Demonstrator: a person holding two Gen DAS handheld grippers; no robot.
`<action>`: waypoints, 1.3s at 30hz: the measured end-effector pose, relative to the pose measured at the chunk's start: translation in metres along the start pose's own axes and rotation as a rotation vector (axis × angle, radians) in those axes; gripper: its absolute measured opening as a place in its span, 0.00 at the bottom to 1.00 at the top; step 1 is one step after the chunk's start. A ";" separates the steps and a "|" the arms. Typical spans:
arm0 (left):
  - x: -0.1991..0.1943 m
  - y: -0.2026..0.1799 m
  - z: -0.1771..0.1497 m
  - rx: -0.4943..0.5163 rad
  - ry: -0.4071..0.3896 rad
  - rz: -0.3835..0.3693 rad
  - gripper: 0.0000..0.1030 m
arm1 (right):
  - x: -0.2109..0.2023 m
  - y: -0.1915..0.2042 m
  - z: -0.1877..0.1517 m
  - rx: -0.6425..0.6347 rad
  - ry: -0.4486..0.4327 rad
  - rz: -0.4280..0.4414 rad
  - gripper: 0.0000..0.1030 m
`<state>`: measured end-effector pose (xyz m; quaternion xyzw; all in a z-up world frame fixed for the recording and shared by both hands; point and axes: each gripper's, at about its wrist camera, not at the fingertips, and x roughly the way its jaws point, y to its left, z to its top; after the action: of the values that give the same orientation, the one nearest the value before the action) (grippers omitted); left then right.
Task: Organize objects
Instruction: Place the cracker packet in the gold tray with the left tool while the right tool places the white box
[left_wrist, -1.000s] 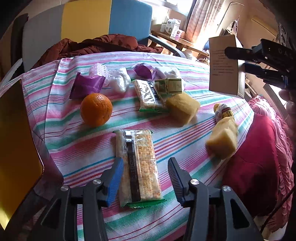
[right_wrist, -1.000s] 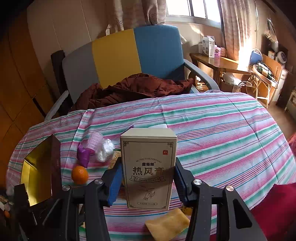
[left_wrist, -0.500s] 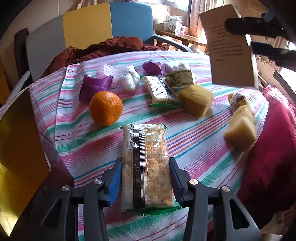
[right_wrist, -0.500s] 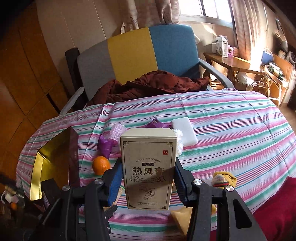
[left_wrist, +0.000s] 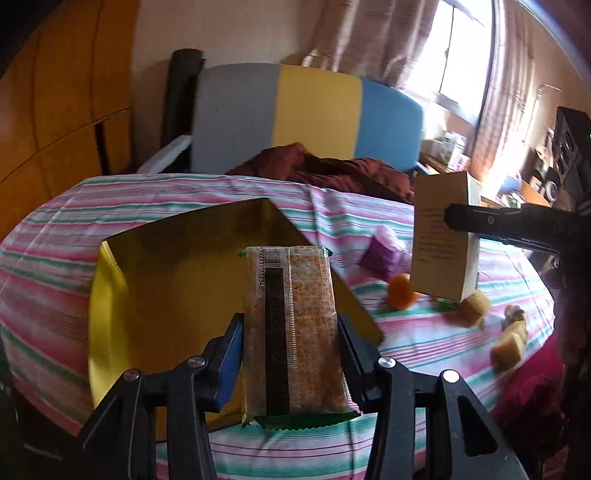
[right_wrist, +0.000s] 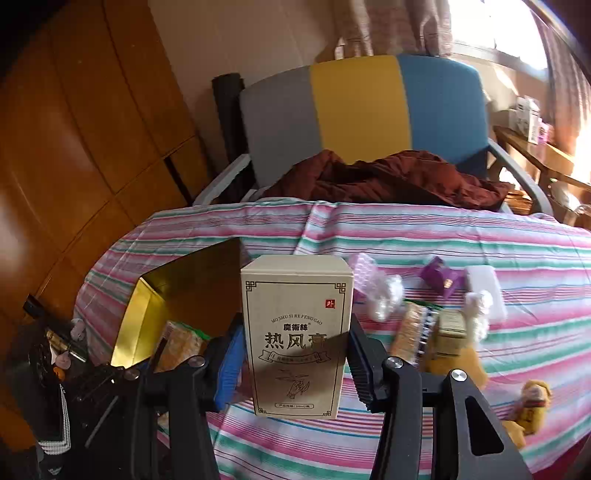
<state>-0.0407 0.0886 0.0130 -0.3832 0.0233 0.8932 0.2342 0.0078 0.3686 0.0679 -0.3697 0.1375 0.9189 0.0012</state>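
My left gripper (left_wrist: 290, 354) is shut on a cracker packet (left_wrist: 291, 325) and holds it in the air above the open gold box (left_wrist: 166, 295) at the table's left. My right gripper (right_wrist: 295, 362) is shut on a beige carton (right_wrist: 297, 339) with Chinese print, held upright over the table; the carton also shows in the left wrist view (left_wrist: 443, 236). The gold box also shows in the right wrist view (right_wrist: 177, 295), with the left gripper's packet (right_wrist: 181, 345) just in front of it.
On the striped tablecloth (right_wrist: 443, 236) lie an orange (left_wrist: 400, 291), purple packets (right_wrist: 439, 277), a second cracker packet (right_wrist: 413, 328), yellow sponge cakes (left_wrist: 508, 341), a white block (right_wrist: 484, 291) and a small toy (right_wrist: 532, 406). A chair (right_wrist: 362, 110) with a brown coat stands behind.
My left gripper closed on the cracker packet, lifted it off the table and swung left to the gold box. My right gripper carried the beige carton leftward toward the box.
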 end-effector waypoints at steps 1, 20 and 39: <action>-0.001 0.014 -0.002 -0.022 0.002 0.027 0.47 | 0.009 0.013 0.003 -0.020 0.011 0.023 0.50; -0.001 0.122 -0.037 -0.236 0.024 0.201 0.48 | 0.182 0.203 0.031 -0.150 0.290 0.299 0.58; -0.031 0.094 -0.036 -0.196 -0.038 0.294 0.49 | 0.105 0.183 -0.032 -0.261 0.076 0.051 1.00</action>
<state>-0.0395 -0.0155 -0.0040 -0.3799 -0.0128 0.9228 0.0631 -0.0662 0.1735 0.0204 -0.3976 0.0262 0.9141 -0.0753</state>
